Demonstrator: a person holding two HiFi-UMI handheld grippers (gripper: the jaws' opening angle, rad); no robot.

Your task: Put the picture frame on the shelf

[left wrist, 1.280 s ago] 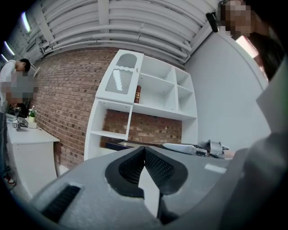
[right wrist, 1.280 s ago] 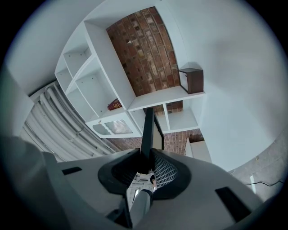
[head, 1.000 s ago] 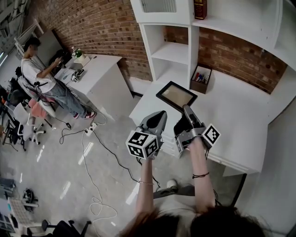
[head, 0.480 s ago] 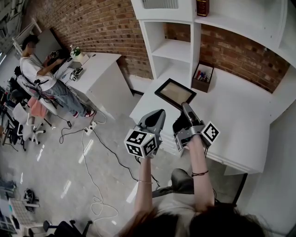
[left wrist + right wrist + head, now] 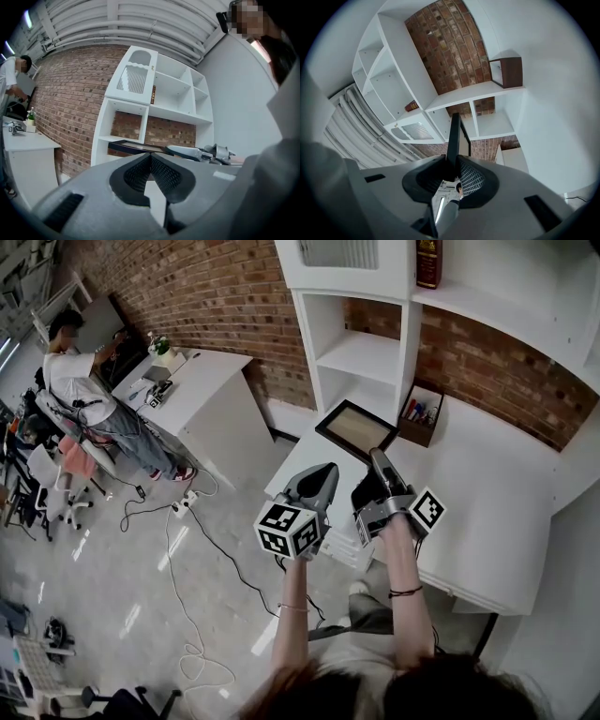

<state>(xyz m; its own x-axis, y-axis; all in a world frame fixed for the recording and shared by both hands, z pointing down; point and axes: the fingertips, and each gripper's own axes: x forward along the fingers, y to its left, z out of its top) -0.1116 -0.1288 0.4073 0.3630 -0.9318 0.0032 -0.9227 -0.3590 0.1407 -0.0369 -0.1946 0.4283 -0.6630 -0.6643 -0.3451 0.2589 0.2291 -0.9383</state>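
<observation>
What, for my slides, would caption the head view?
Right tongs hold a picture frame over the white desk near the shelf; left tongs shut, empty.

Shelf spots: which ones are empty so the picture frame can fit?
The middle shelf board, left of the white upright, is bare, and the cubby under it looks bare too. The desk right of the pen box is bare. Tighter: beside the book up top, and the corner by the pen box.

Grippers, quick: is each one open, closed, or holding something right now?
Left gripper: closed, nothing between its jaws.
Right gripper: closed on the edge of the picture frame.
</observation>
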